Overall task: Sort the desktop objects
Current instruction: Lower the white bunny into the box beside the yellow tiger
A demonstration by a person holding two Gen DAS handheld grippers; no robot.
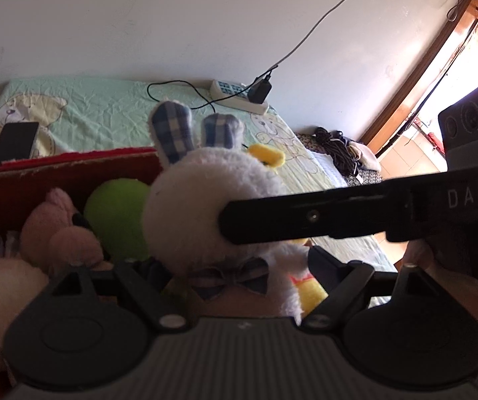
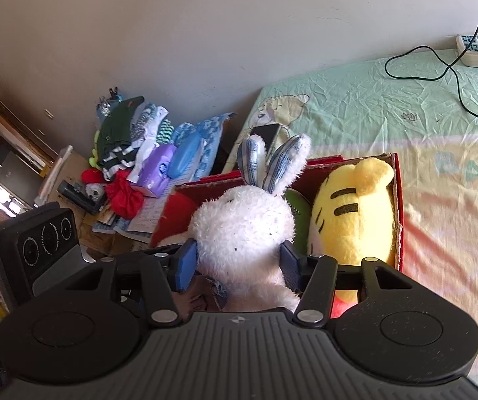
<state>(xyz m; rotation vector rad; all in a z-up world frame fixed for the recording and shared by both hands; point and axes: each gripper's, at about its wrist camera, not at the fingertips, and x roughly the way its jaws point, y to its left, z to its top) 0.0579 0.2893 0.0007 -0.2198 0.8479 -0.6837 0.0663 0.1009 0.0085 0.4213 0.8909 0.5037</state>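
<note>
We see the right gripper [image 2: 239, 263] clamped on the white plush rabbit [image 2: 245, 230], its blue pads [image 2: 185, 266] pressed to either side of the toy, held over the red box [image 2: 397, 206] on the bed [image 2: 405, 116]. Our left gripper [image 1: 235, 276] sits around the rabbit's lower body, though we cannot tell whether it grips. In the box lie a yellow tiger plush [image 2: 349, 216], a green toy [image 1: 115, 213] and a pink plush [image 1: 55, 233].

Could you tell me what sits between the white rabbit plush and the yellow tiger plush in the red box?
In the right wrist view, a green plush is wedged between the white rabbit plush and the yellow tiger plush, inside the red box.
</note>
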